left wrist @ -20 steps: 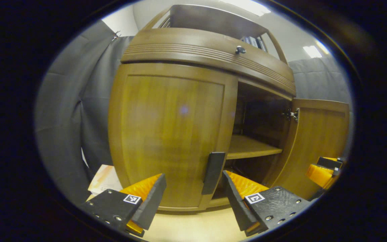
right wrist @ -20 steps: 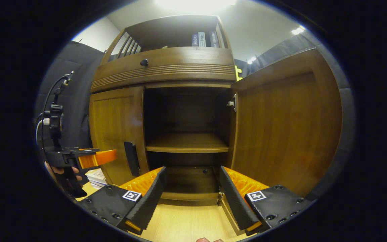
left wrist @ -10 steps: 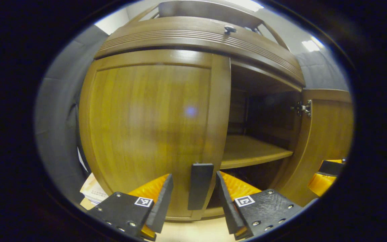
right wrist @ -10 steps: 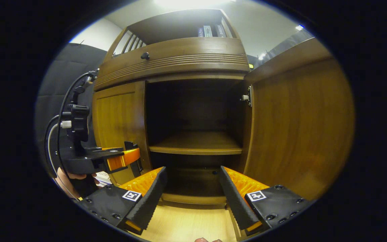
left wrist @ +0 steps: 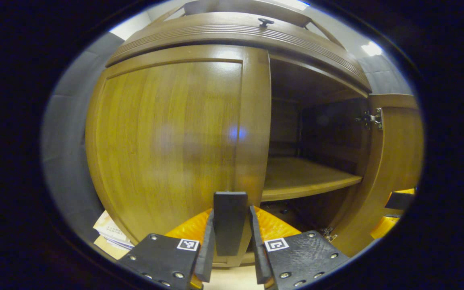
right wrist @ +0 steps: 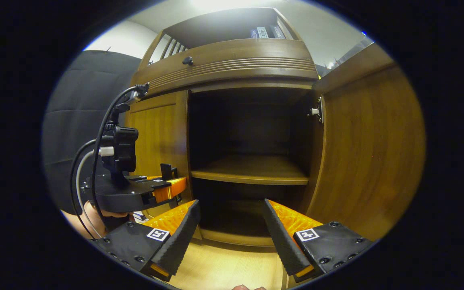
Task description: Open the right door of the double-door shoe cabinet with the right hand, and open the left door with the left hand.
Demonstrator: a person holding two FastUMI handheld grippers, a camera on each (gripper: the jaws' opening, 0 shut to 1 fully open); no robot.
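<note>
1. Two doors belong to the shoe cabinet: the right door stands swung wide open, while the left door is closed against the frame.
2. The left hand-held gripper is at the left door's dark handle; the handle sits between its fingers, which are narrowed closely on both sides and seem to touch it.
3. The right hand-held gripper is widely open and holds nothing; it faces the open compartment, with the inner shelf above its fingertips and the right door beside it, apart.
4. The left hand-held gripper is also seen from the right gripper view, at the left door's edge.
</note>
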